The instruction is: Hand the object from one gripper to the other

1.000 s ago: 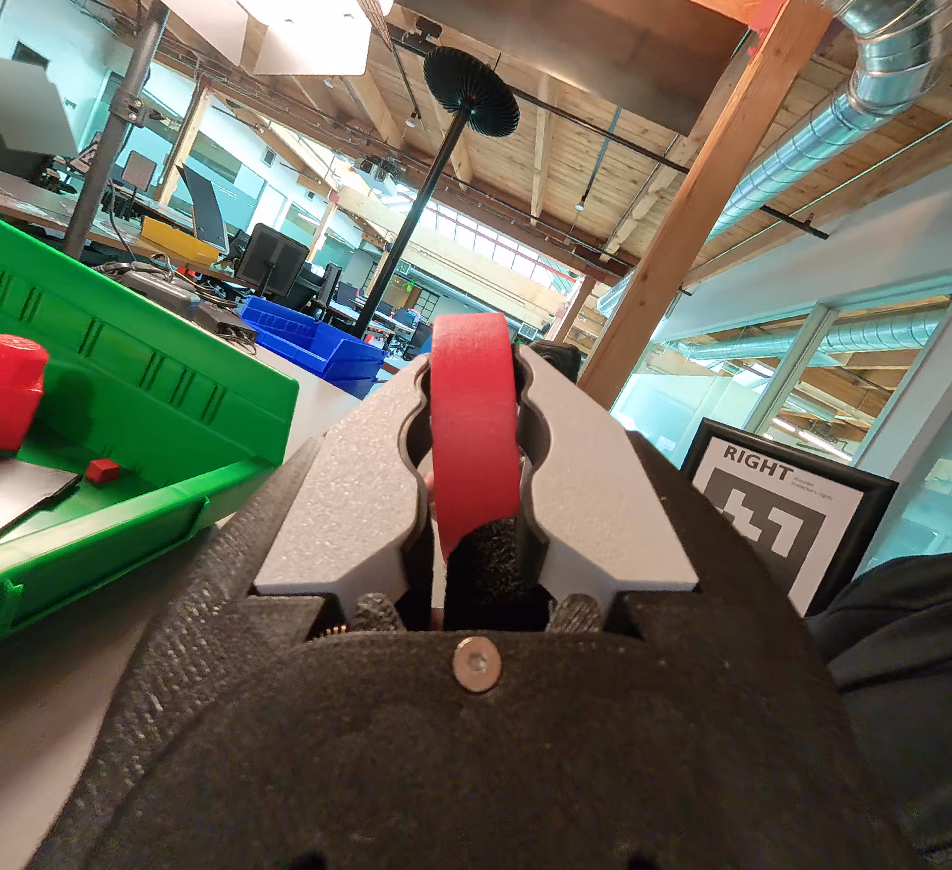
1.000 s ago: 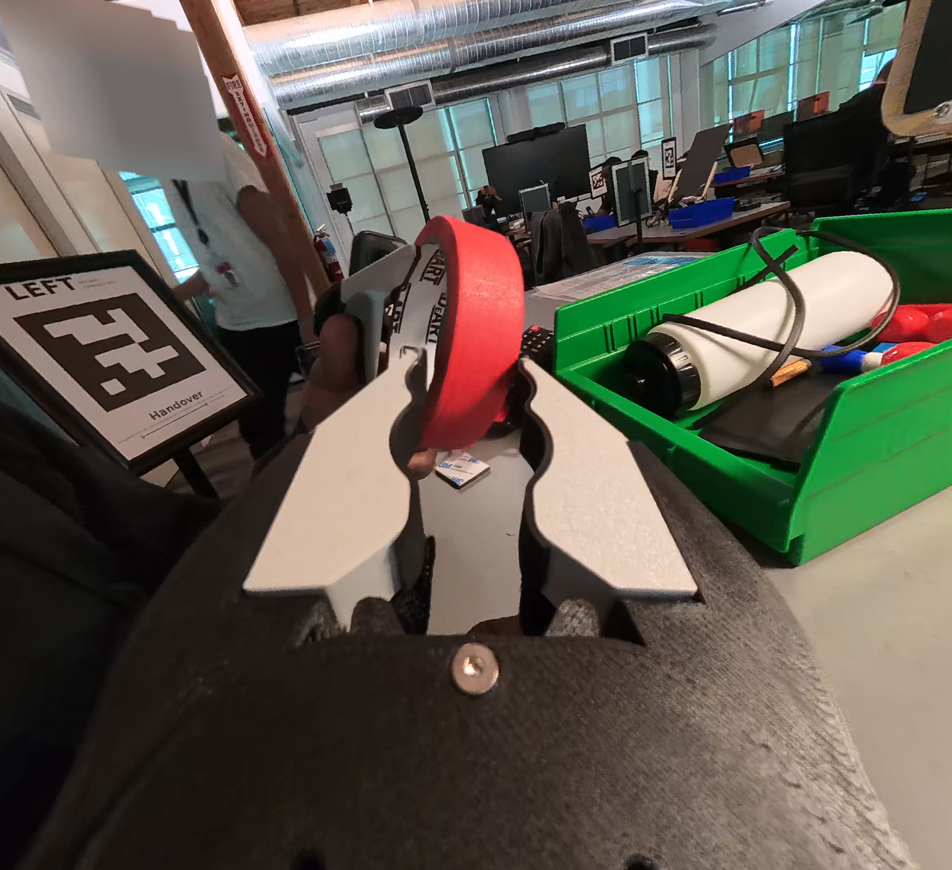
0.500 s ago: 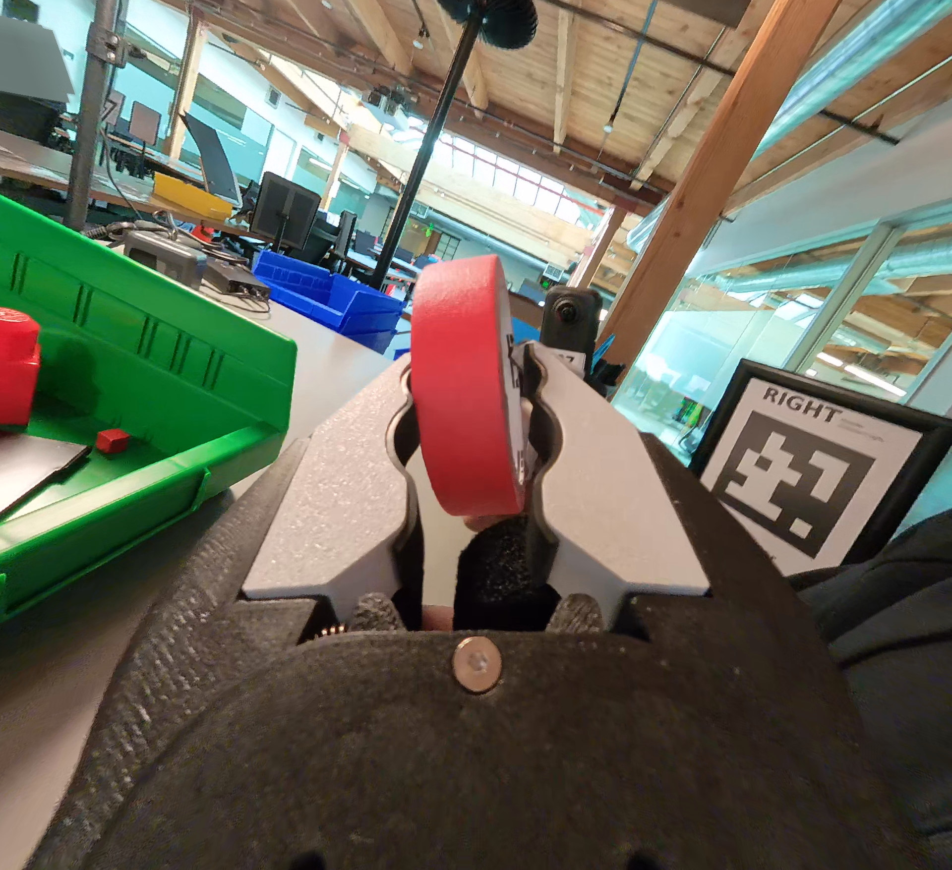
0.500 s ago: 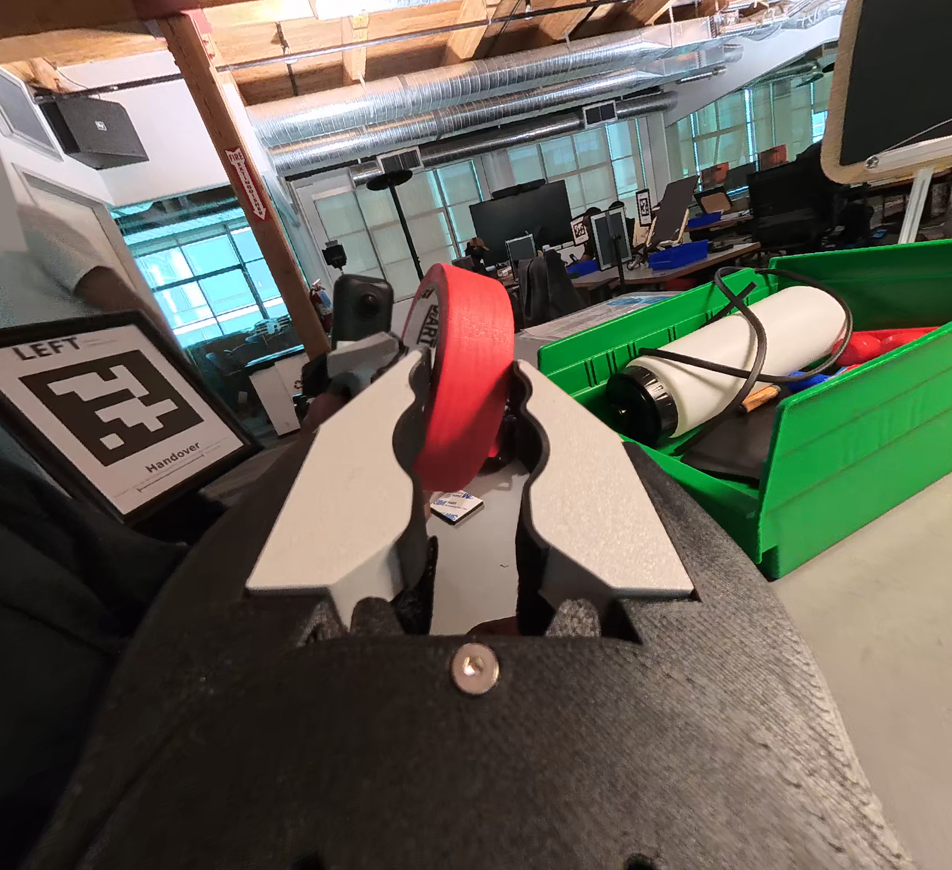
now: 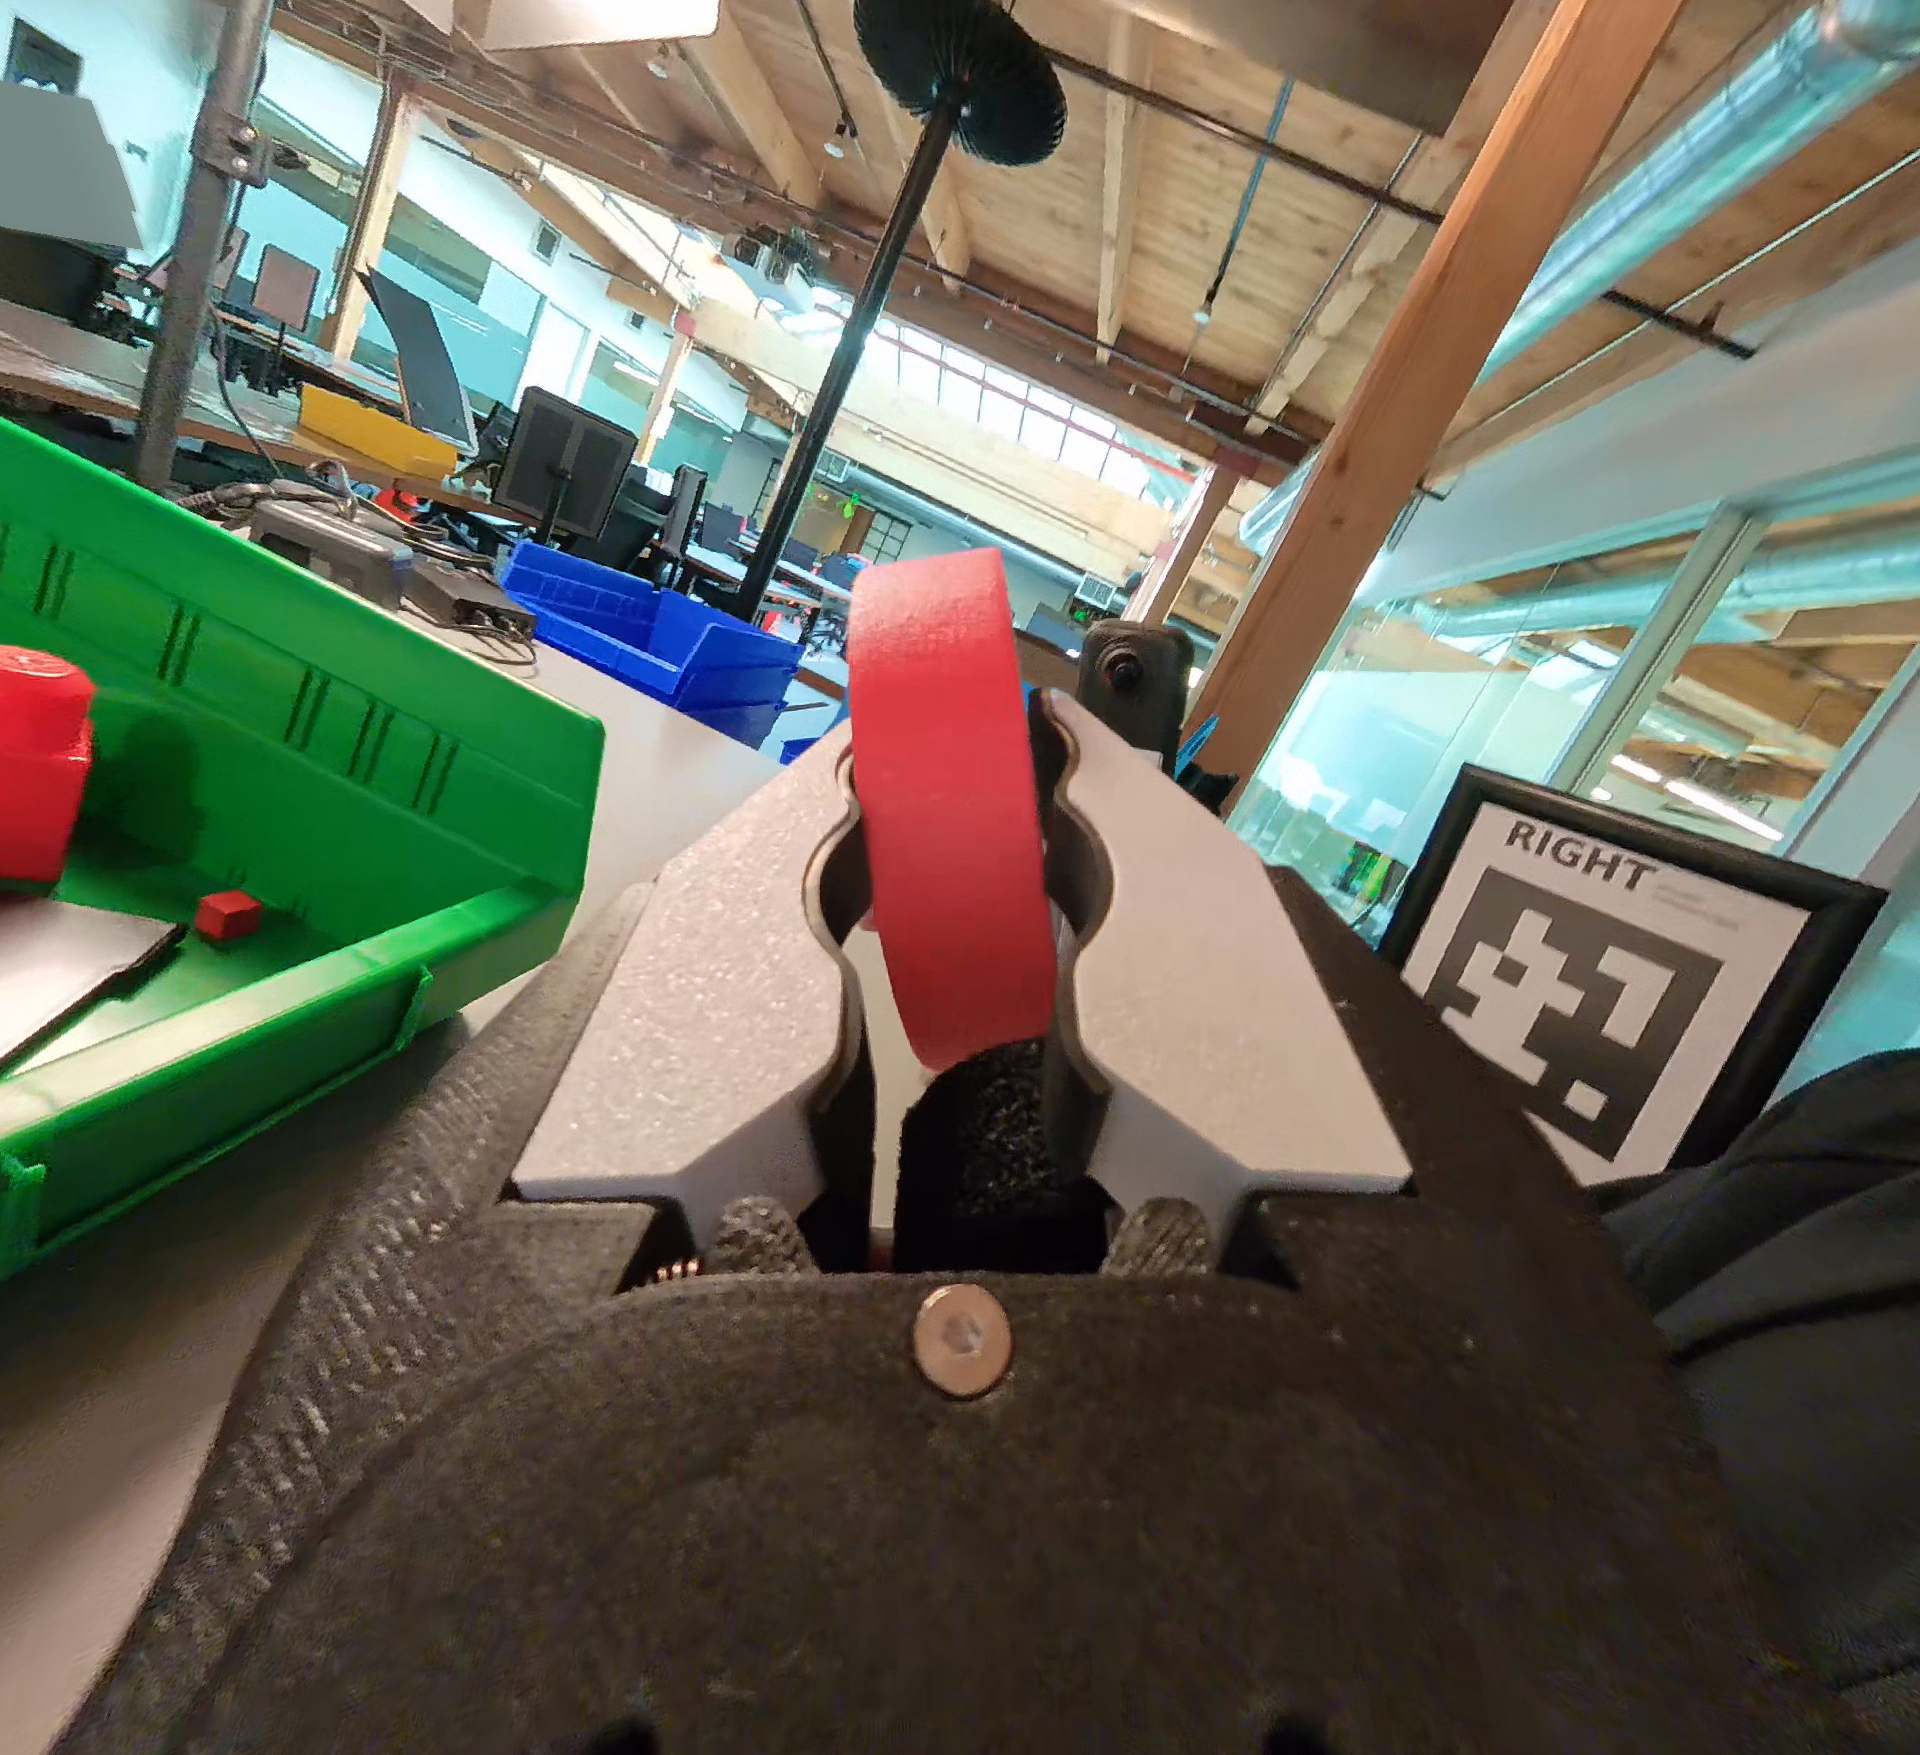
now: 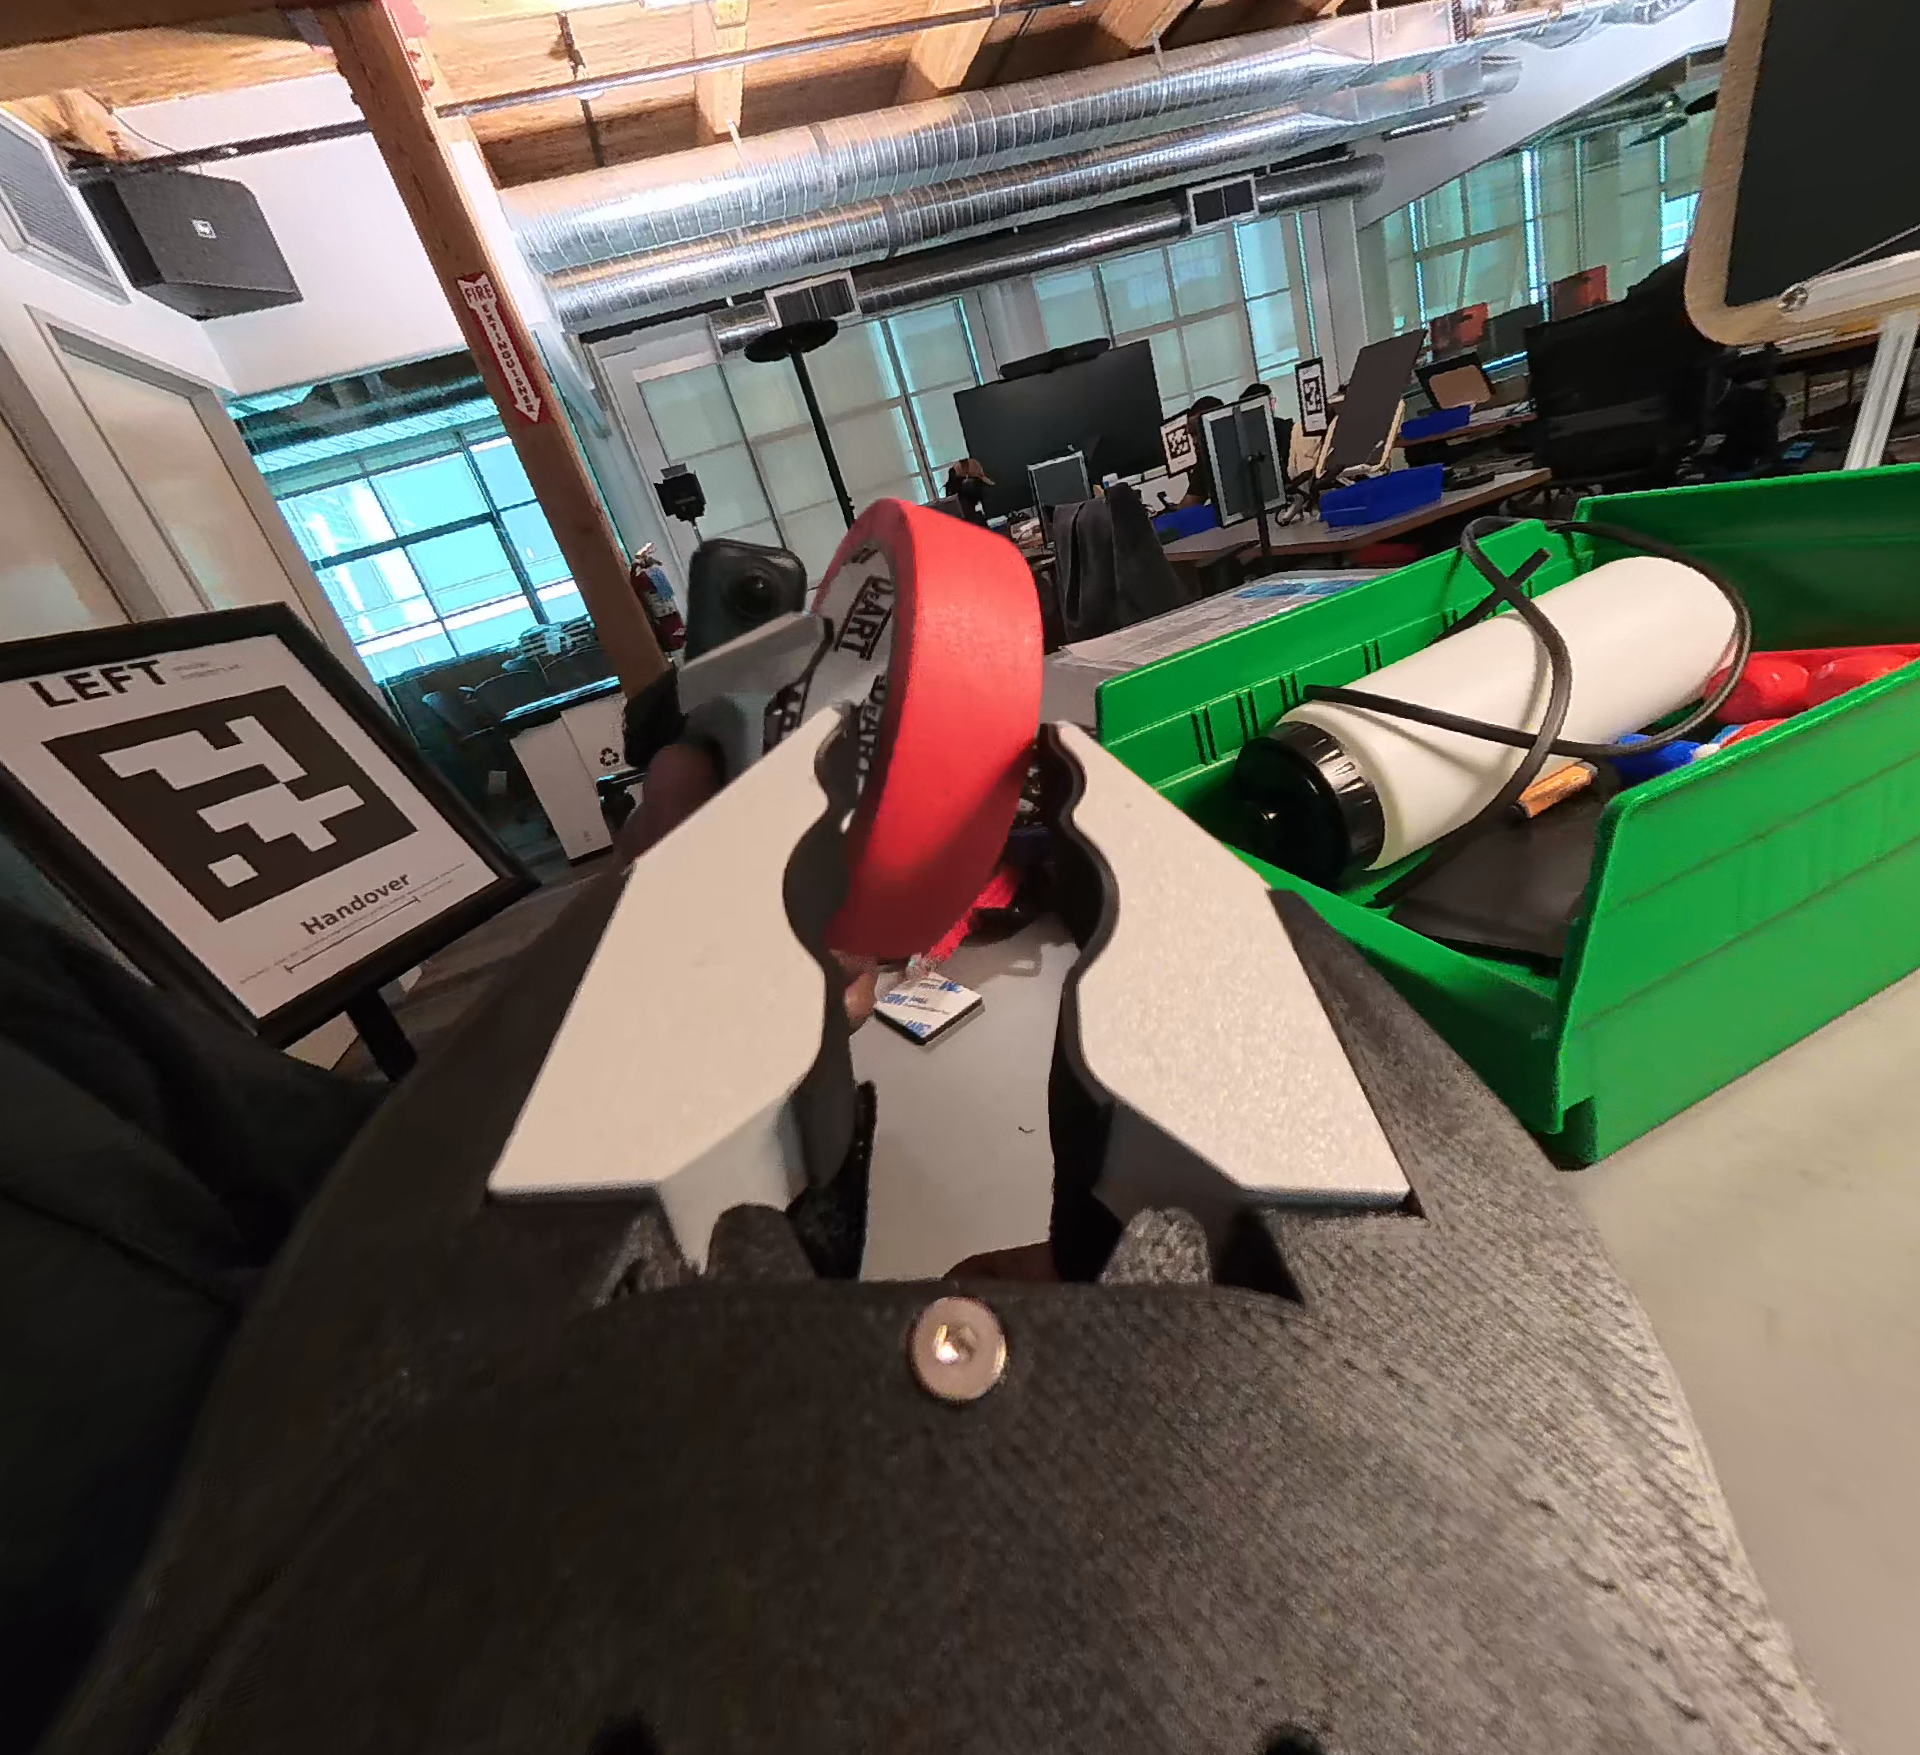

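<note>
Left tongs (image 5: 943, 729) clamp a red tape roll (image 5: 951, 822) across its width, one grey finger against each side face, so that the roll stands on edge between them with its outer band toward the camera. Right tongs (image 6: 943, 729) stand part open, at about the width of the roll. Their two fingertips flank its near part, and the pictures do not show whether they press on it. In the right wrist view the roll is tilted, with its pale printed inner face turned left, and one grey finger (image 6: 748, 661) of the left tongs lies against that side. The roll is held in the air above a grey table (image 6: 1766, 1290), between the two facing tongs. A small white card (image 6: 925, 1004) lies on the table under it. To the right in that view a green bin (image 6: 1714, 926) holds a white bottle (image 6: 1507, 697) on its side, with a black cable (image 6: 1621, 666) looped over it and red items behind. The left wrist view shows the same bin with a small red block (image 5: 227, 916) inside, and a blue bin (image 5: 665, 635) farther off. A framed black-and-white marker sign (image 5: 1600, 967) stands beside each pair of tongs.
</note>
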Tool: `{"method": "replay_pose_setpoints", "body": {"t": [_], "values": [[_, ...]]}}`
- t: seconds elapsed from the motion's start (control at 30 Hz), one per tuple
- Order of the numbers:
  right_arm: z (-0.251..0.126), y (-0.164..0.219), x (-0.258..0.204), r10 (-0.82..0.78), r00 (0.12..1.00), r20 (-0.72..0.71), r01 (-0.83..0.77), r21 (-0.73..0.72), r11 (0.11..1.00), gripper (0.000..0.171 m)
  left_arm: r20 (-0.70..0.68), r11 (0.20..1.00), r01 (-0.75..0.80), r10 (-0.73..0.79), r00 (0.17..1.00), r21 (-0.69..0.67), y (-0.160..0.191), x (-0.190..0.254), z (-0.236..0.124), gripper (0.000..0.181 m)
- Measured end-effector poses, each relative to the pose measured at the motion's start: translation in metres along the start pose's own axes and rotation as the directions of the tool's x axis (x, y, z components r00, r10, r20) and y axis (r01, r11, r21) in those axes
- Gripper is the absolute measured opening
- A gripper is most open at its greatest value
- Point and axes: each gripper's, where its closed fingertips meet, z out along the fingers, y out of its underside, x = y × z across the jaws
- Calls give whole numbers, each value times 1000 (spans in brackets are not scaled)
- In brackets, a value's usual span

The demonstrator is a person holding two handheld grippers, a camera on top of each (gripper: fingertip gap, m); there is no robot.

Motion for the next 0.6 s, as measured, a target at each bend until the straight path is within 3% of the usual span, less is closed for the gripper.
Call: {"method": "replay_pose_setpoints", "body": {"t": [0.6], "values": [[7,21,-5,-32,999,18,33,-112,993,39,0,999,14,-14,1000,45,-7,-1,-3,28]]}}
